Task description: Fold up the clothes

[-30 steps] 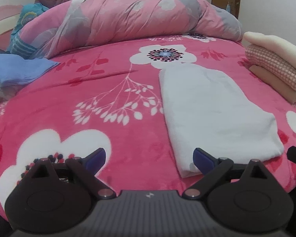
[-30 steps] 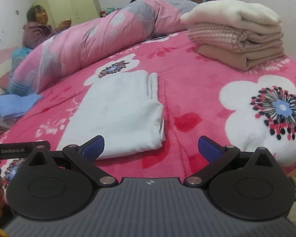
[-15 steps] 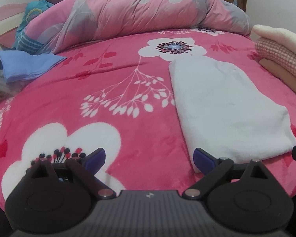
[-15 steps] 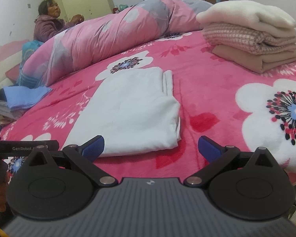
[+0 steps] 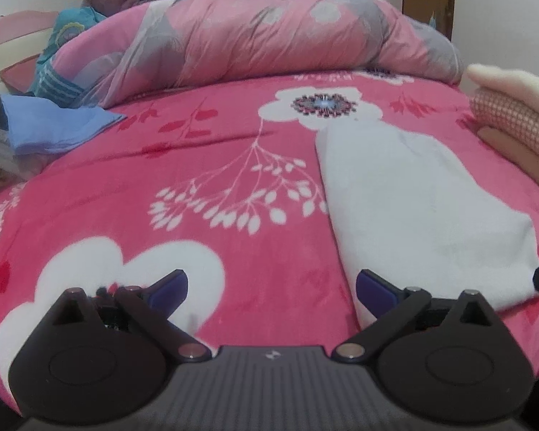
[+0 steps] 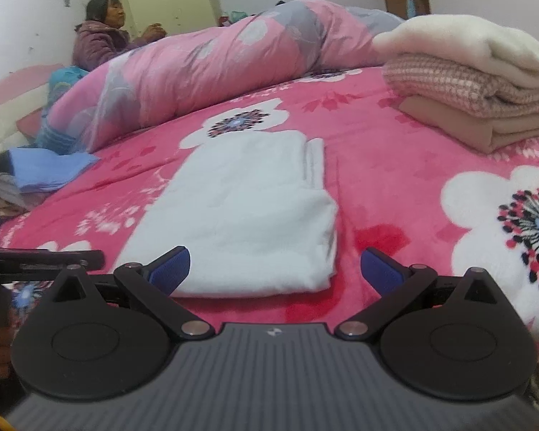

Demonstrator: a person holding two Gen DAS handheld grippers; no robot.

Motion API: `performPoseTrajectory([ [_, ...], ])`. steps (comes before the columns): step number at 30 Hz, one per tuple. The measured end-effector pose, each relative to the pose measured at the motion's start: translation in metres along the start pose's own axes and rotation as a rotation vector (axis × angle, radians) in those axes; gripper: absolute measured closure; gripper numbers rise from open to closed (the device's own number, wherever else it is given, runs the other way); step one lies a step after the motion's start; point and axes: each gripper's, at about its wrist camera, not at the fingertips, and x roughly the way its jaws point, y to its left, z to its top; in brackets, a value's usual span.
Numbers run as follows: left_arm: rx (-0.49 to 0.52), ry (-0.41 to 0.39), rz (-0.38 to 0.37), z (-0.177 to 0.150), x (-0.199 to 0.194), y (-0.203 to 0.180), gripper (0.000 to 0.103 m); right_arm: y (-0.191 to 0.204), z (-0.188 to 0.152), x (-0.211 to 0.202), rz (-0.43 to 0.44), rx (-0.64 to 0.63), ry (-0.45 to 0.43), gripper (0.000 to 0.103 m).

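Observation:
A white garment lies folded into a long strip on the pink flowered bed cover; it also shows in the right wrist view. My left gripper is open and empty, low over the cover at the garment's near left corner. My right gripper is open and empty, just before the garment's near edge, around its right corner. The left gripper's body shows at the left edge of the right wrist view.
A stack of folded cream, checked and tan clothes sits at the right. A rolled pink quilt lies across the back. A blue cloth on a pile lies at the left. A person sits behind the quilt.
Both grippers have drifted left and slightly nearer the bed, so the white garment sits further right in both views. Both stay open and empty.

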Motion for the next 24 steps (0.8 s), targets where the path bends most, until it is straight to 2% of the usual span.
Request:
performPoseTrajectory([
  [4,0.006,-0.076,-0.007,0.005,-0.001,0.000,0.000,-0.005,-0.001,0.005,-0.050,-0.018,-0.033,0.001],
  [7,0.030,-0.110,0.011,0.011,0.003,-0.004,0.000,-0.016,0.001,0.007,-0.035,-0.011,-0.072,0.001],
  [12,0.047,-0.087,-0.006,0.022,0.021,-0.008,0.000,-0.036,0.009,0.022,-0.049,0.038,-0.093,0.001],
  [16,0.071,-0.072,-0.012,0.034,0.031,-0.016,0.000,-0.050,0.022,0.044,-0.054,0.072,-0.046,0.001],
  [21,0.115,-0.090,-0.050,0.038,0.033,-0.027,0.000,-0.063,0.021,0.048,-0.061,0.138,-0.100,0.002],
  [23,0.126,-0.095,-0.067,0.038,0.033,-0.030,0.000,-0.069,0.017,0.046,-0.045,0.153,-0.120,0.004],
  [24,0.128,-0.098,-0.073,0.037,0.034,-0.032,0.000,-0.071,0.016,0.044,-0.045,0.154,-0.138,0.008],
])
